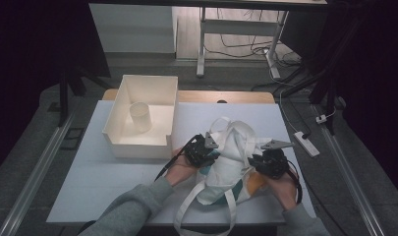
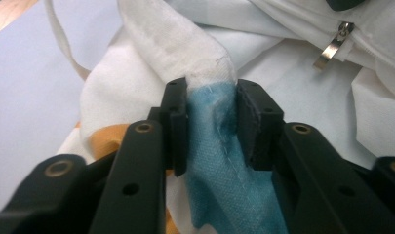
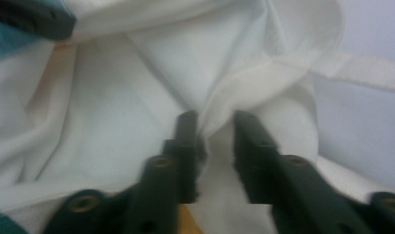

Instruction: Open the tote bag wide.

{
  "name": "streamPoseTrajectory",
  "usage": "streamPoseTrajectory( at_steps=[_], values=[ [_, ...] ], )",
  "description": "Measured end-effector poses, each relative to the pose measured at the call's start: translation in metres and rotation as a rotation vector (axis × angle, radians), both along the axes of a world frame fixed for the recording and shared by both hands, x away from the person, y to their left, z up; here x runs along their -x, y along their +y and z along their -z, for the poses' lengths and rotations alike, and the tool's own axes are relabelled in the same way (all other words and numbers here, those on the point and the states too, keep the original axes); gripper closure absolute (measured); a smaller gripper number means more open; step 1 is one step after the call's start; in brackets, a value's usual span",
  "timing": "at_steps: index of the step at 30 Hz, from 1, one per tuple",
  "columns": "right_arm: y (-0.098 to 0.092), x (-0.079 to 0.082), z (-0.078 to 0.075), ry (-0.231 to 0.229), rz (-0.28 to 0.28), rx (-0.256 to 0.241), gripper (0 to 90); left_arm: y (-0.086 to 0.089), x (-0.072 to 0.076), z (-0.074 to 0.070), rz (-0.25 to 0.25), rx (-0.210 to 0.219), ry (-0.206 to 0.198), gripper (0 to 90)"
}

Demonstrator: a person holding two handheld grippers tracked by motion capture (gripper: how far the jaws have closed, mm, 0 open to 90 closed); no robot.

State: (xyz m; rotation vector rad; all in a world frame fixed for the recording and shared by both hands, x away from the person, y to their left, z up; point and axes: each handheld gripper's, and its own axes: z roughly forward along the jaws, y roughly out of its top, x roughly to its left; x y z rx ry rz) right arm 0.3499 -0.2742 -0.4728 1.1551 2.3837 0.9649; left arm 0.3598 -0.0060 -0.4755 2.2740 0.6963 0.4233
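Note:
A white cloth tote bag point(image 1: 229, 157) with teal and orange patches and long straps lies crumpled on the near right of the white table point(image 1: 98, 172). My left gripper point(image 1: 202, 151) is at its left side, shut on a fold of the bag's teal and white cloth point(image 2: 212, 105). At the bag's right side my right gripper point(image 1: 270, 161) is shut on a white fold of the bag point(image 3: 212, 131). A metal zipper pull point(image 2: 334, 45) shows on the bag beyond the left jaws.
A white open box point(image 1: 142, 115) with a white cup point(image 1: 140, 116) inside stands on the table's far left. The bag's straps point(image 1: 189, 206) hang over the near edge. A power strip point(image 1: 306, 143) lies on the floor at right.

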Motion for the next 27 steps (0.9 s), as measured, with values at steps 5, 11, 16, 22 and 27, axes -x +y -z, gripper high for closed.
streamPoseTrajectory(
  at_steps=[5, 11, 16, 22, 27],
  values=[
    [-0.004, 0.003, -0.002, 0.012, -0.015, 0.000, 87.1, 0.008, 0.002, -0.004, -0.008, 0.035, 0.004, 70.6],
    [-0.010, 0.006, -0.010, 0.005, -0.021, 0.015, 87.5, 0.017, 0.002, -0.009, -0.019, 0.081, 0.020, 70.7],
    [-0.028, 0.014, -0.023, -0.017, 0.018, 0.010, 87.6, 0.022, -0.001, -0.009, -0.046, 0.096, 0.025, 70.5],
    [-0.057, 0.029, -0.027, -0.024, 0.085, -0.011, 87.6, 0.023, -0.002, -0.007, -0.048, 0.085, 0.028, 70.6],
    [-0.077, 0.035, -0.026, -0.013, 0.126, -0.042, 87.6, 0.022, -0.002, -0.006, -0.046, 0.082, 0.036, 70.5]
  ],
)
